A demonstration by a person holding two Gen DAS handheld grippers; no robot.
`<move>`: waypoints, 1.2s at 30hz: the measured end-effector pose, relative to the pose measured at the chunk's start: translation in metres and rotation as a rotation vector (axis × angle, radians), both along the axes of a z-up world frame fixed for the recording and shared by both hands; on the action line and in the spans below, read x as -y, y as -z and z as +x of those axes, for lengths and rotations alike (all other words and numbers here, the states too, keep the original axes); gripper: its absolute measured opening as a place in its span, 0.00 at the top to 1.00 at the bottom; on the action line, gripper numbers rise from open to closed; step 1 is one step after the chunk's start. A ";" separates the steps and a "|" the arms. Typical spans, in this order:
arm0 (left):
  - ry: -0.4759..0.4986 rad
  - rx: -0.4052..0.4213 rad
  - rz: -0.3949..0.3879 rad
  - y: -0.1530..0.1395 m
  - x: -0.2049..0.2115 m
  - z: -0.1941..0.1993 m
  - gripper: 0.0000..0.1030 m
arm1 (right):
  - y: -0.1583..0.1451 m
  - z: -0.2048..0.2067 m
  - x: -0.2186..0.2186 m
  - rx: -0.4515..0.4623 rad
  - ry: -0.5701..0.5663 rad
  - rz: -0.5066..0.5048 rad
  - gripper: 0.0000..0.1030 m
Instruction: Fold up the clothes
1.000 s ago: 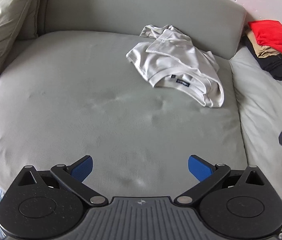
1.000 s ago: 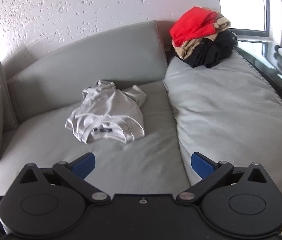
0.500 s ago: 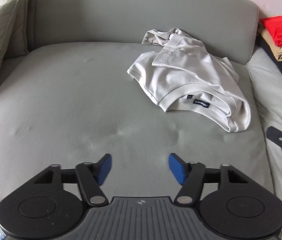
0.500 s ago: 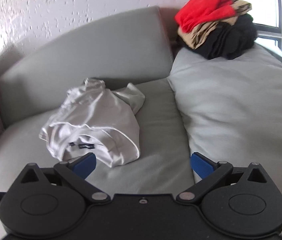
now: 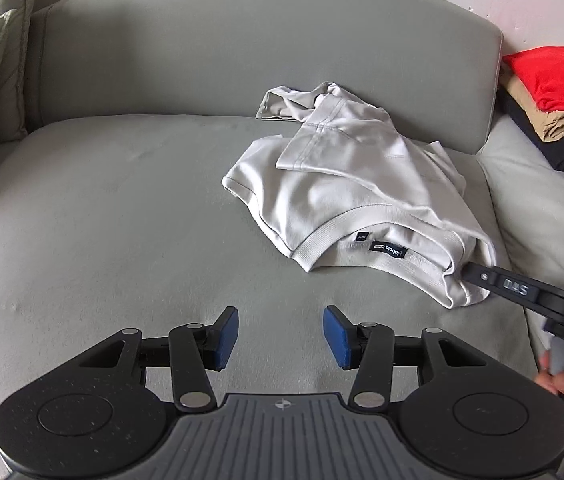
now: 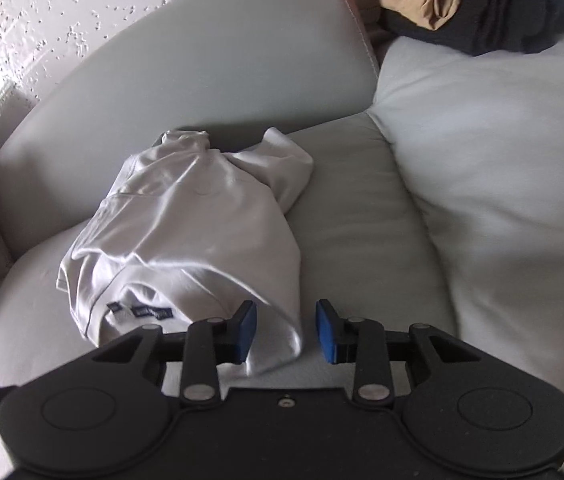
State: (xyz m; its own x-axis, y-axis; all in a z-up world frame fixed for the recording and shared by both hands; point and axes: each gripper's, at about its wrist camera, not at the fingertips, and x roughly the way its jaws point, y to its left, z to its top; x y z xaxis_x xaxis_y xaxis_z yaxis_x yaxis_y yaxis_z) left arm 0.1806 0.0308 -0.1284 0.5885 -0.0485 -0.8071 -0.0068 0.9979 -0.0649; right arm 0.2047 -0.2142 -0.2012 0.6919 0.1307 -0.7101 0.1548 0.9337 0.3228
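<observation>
Both grippers have come closer to the crumpled pale grey shirt point(image 5: 362, 200) on the grey sofa seat point(image 5: 102, 220), so the pickup is starting. The right gripper point(image 6: 286, 330) is closing its jaws around the shirt's near corner, not pinching yet. The left gripper point(image 5: 280, 336) is closing over bare cushion. The shirt looks soft and floppy, with a ribbed collar.
</observation>
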 end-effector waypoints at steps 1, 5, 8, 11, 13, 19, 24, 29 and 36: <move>-0.002 -0.002 0.001 -0.001 0.000 -0.001 0.62 | 0.001 0.003 -0.001 -0.007 0.008 -0.006 0.79; -0.005 -0.005 -0.009 -0.007 -0.006 -0.011 0.67 | -0.012 0.004 0.000 -0.045 0.022 0.040 0.98; -0.007 -0.004 -0.042 -0.016 -0.013 -0.025 0.67 | -0.044 -0.018 -0.001 -0.029 -0.015 0.124 0.99; 0.001 0.008 -0.073 -0.030 -0.021 -0.044 0.67 | -0.082 -0.055 0.001 -0.005 -0.045 0.209 0.99; 0.016 0.023 -0.082 -0.041 -0.025 -0.058 0.67 | -0.105 -0.082 0.009 0.002 -0.044 0.264 0.99; 0.076 0.074 -0.060 -0.075 -0.030 -0.100 0.67 | -0.150 -0.163 0.055 0.023 0.063 0.434 0.98; 0.096 0.055 -0.083 -0.069 -0.027 -0.110 0.67 | -0.138 -0.198 0.105 -0.016 0.229 0.349 0.98; 0.094 -0.028 -0.157 -0.026 -0.008 -0.082 0.67 | -0.095 -0.184 0.123 -0.148 0.266 0.154 0.67; 0.043 -0.041 -0.366 0.017 -0.005 -0.032 0.71 | -0.087 -0.175 0.113 -0.124 0.192 0.108 0.48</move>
State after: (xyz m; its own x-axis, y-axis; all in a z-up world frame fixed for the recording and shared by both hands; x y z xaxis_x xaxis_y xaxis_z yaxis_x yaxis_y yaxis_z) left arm 0.1486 0.0355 -0.1450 0.5470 -0.3621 -0.7548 0.0248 0.9082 -0.4177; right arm 0.0297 -0.3270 -0.1143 0.6199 0.0855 -0.7800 0.3703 0.8445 0.3869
